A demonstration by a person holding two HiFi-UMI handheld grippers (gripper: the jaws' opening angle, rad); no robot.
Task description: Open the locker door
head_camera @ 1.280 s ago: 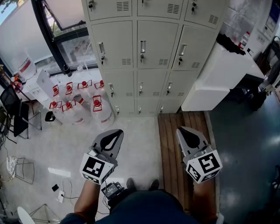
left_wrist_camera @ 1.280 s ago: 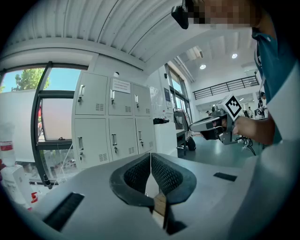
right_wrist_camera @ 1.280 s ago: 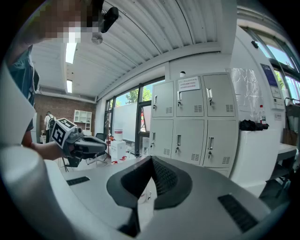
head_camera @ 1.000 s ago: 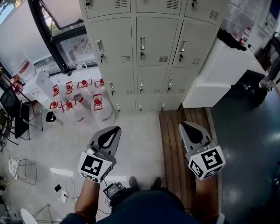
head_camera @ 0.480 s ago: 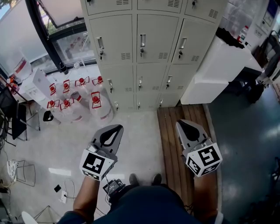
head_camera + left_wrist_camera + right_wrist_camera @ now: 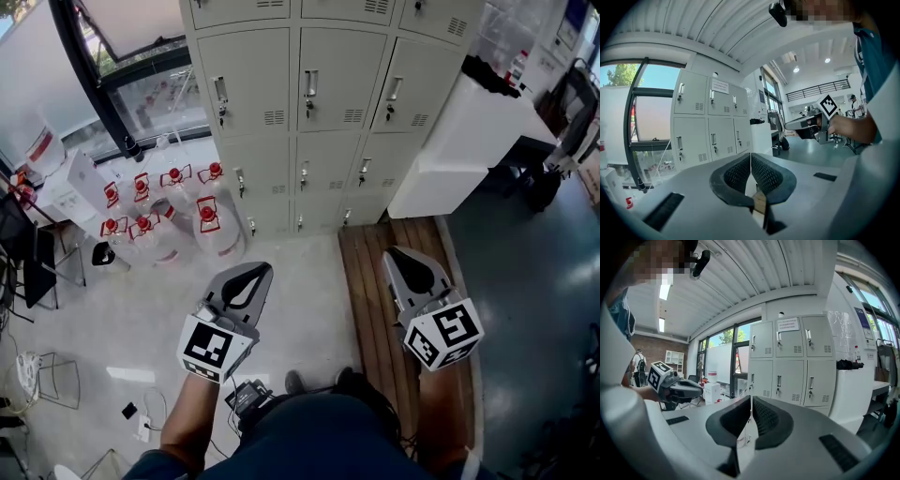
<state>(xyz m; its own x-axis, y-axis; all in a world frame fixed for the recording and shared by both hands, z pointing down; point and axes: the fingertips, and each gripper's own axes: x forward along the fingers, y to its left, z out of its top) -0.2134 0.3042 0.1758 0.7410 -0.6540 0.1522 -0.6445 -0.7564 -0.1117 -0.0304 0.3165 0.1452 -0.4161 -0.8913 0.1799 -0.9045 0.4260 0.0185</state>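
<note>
A bank of beige lockers stands ahead in the head view, every door closed, each with a small handle and a key lock. It also shows as lockers in the left gripper view and lockers in the right gripper view. My left gripper is held out over the pale floor, jaws shut with nothing between them. My right gripper hovers over the wooden decking, jaws shut and empty too. Both are well short of the lockers.
Several water jugs with red caps stand on the floor left of the lockers by a window. A white counter juts out at the right. Wooden decking runs under my right gripper. A chair and cables lie far left.
Both grippers and the view have drifted a little closer to the lockers. The jaws have stayed shut.
</note>
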